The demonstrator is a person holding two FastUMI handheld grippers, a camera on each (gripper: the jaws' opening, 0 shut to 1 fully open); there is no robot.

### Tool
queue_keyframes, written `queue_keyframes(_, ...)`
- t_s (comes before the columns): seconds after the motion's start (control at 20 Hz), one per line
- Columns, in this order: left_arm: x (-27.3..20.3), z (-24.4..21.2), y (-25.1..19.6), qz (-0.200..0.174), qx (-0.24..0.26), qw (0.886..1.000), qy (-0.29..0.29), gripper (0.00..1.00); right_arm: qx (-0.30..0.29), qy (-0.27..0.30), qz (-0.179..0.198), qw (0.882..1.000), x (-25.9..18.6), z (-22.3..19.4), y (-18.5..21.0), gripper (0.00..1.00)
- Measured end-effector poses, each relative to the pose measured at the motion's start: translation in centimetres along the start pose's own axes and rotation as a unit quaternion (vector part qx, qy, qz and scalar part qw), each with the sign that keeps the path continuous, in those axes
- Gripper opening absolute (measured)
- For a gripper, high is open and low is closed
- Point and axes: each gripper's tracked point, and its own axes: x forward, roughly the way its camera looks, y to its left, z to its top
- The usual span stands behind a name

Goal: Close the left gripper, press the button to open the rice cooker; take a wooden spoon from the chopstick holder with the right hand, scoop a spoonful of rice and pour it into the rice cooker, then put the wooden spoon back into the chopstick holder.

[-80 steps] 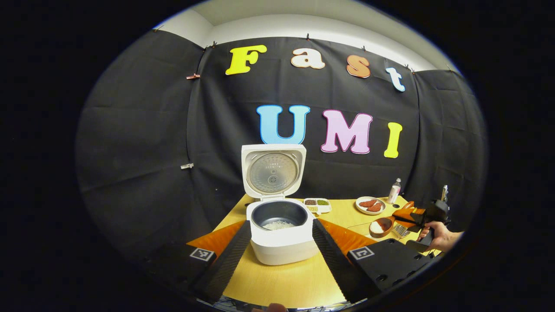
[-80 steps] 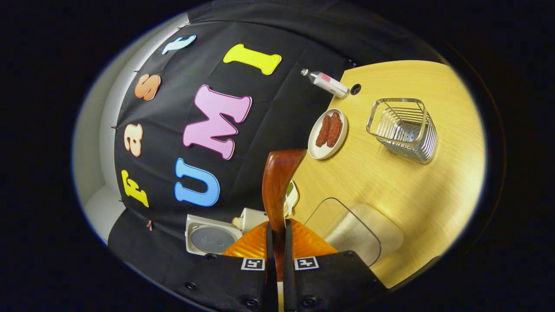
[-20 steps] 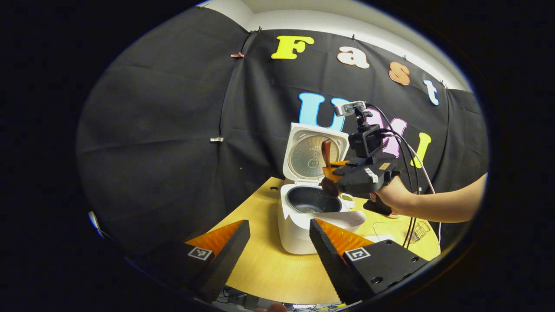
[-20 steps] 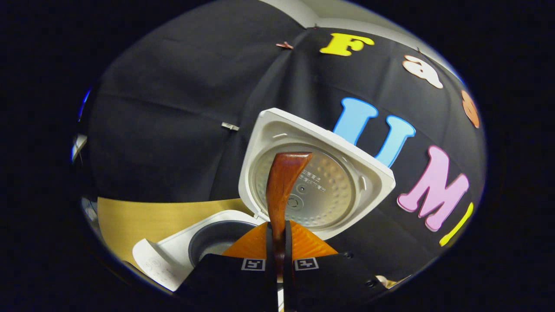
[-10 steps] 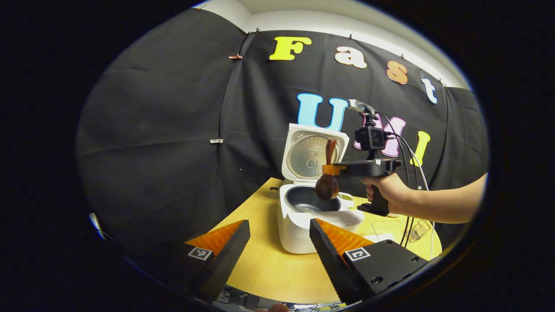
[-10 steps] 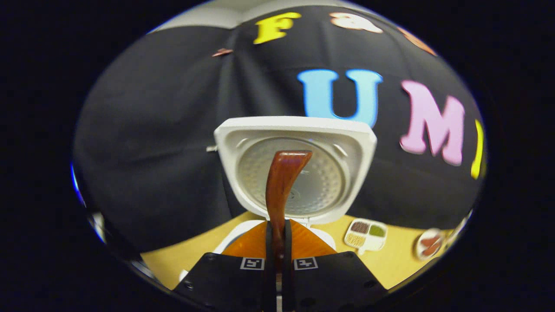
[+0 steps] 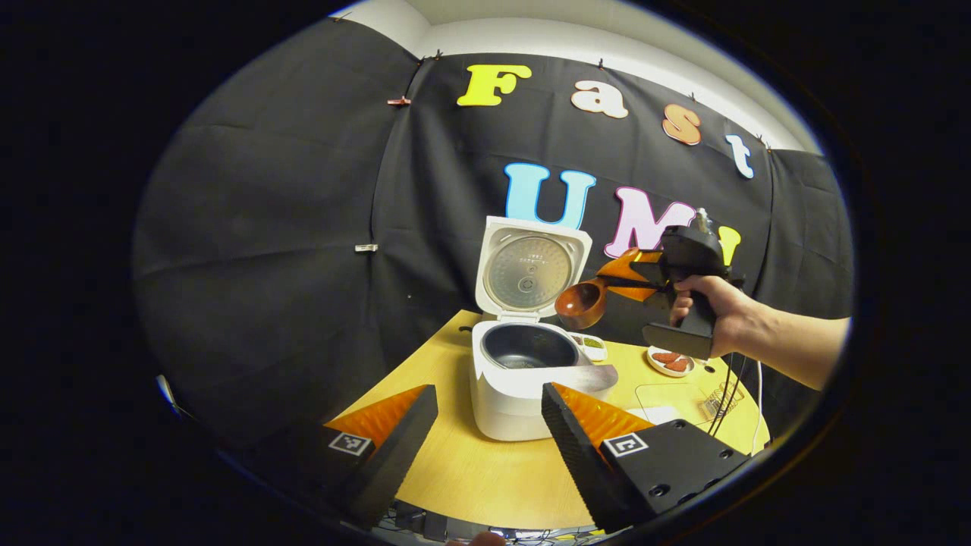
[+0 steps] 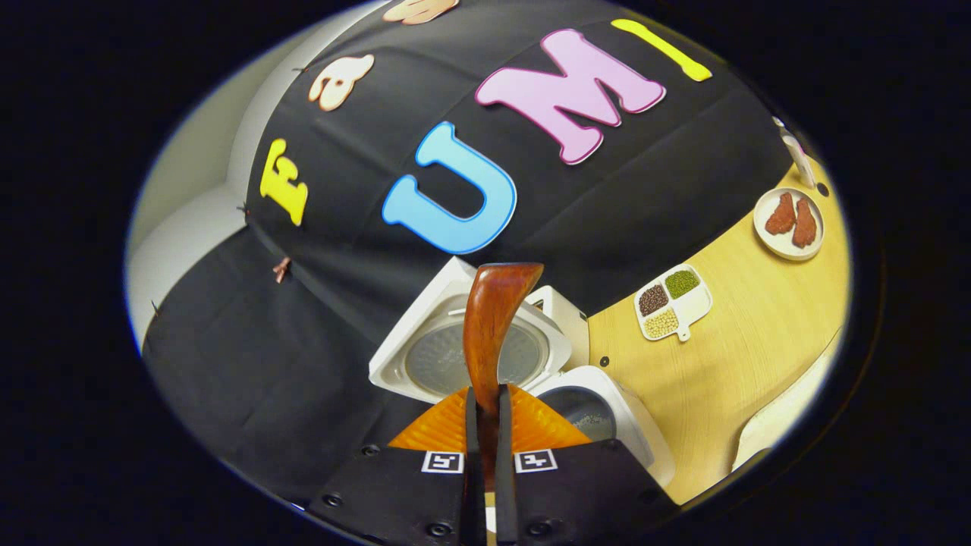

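A: Up close, the left gripper (image 7: 485,432) sits over the table (image 7: 485,485) with its fingers spread wide, holding nothing.

B: Beyond it, the cooker (image 7: 523,371) stands lid up.

A: Higher, to its right, the right gripper (image 8: 485,425) is clamped tight on the spoon (image 7: 580,302), bowl empty.

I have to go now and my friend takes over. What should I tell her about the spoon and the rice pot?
Right gripper: shut on the wooden spoon, held in the air above and right of the rice cooker.
Left gripper: open, holding nothing, in front of the cooker.
Done: cooker lid is open; some rice lies in the pot.
Left: put the spoon back into the chopstick holder at the table's right.
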Motion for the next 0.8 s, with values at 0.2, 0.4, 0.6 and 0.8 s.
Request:
queue_keyframes(0.2, 0.2, 0.7, -1.8, -0.016, 0.008, 1.0, -0.005, 0.95, 0.021, -0.032, 0.01, 0.999, -5.1, 4.4, -1.5, 0.1)
queue_keyframes(0.4, 0.7, 1.2, -3.7, -0.029, 0.02, 0.999, -0.007, 0.95, -0.009, -0.069, -0.01, 0.998, -11.1, 9.4, -5.6, 0.1)
queue_keyframes(0.6, 1.3, 1.6, -5.4, -0.039, 0.032, 0.999, -0.008, 0.95, -0.05, -0.11, -0.043, 0.992, -16.5, 13.7, -9.9, 0.1)
queue_keyframes(0.8, 1.7, 2.1, -6.5, -0.038, 0.041, 0.998, -0.01, 0.95, -0.094, -0.138, -0.073, 0.983, -21.6, 17.0, -14.1, 0.1)
